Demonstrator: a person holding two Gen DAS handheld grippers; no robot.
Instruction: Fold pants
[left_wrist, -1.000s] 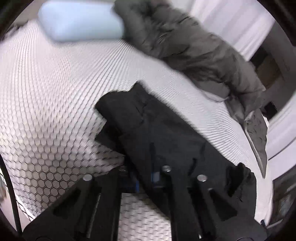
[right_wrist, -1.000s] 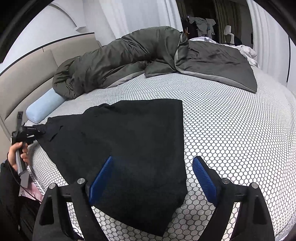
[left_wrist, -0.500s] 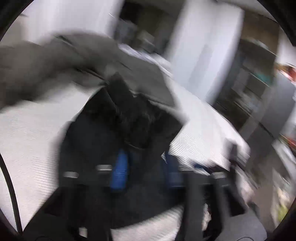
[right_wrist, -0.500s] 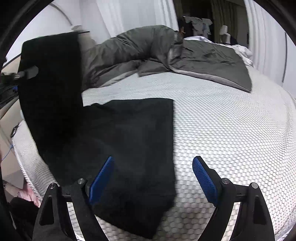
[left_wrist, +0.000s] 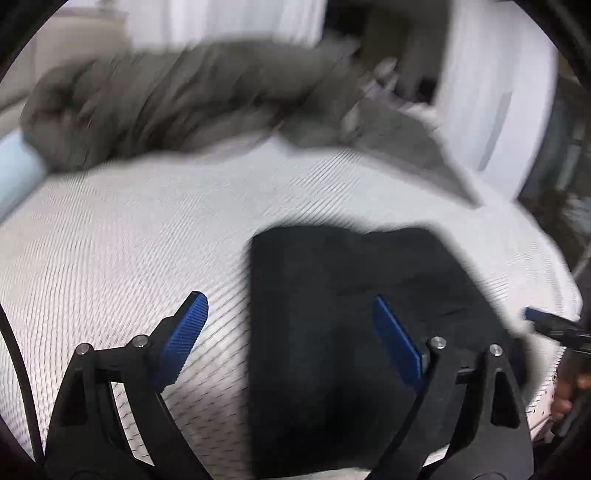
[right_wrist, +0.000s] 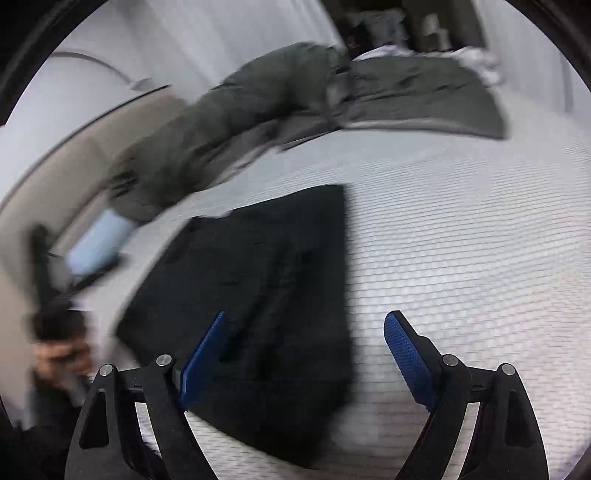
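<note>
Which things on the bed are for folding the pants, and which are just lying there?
For the job: black pants, left gripper, jaws opening, nothing between them; right gripper, jaws closing, nothing gripped.

Just lying about: grey-green duvet, light blue pillow.

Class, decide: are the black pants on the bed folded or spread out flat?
Folded: the black pants lie as a compact rectangle with straight edges on the white honeycomb bedsheet.
</note>
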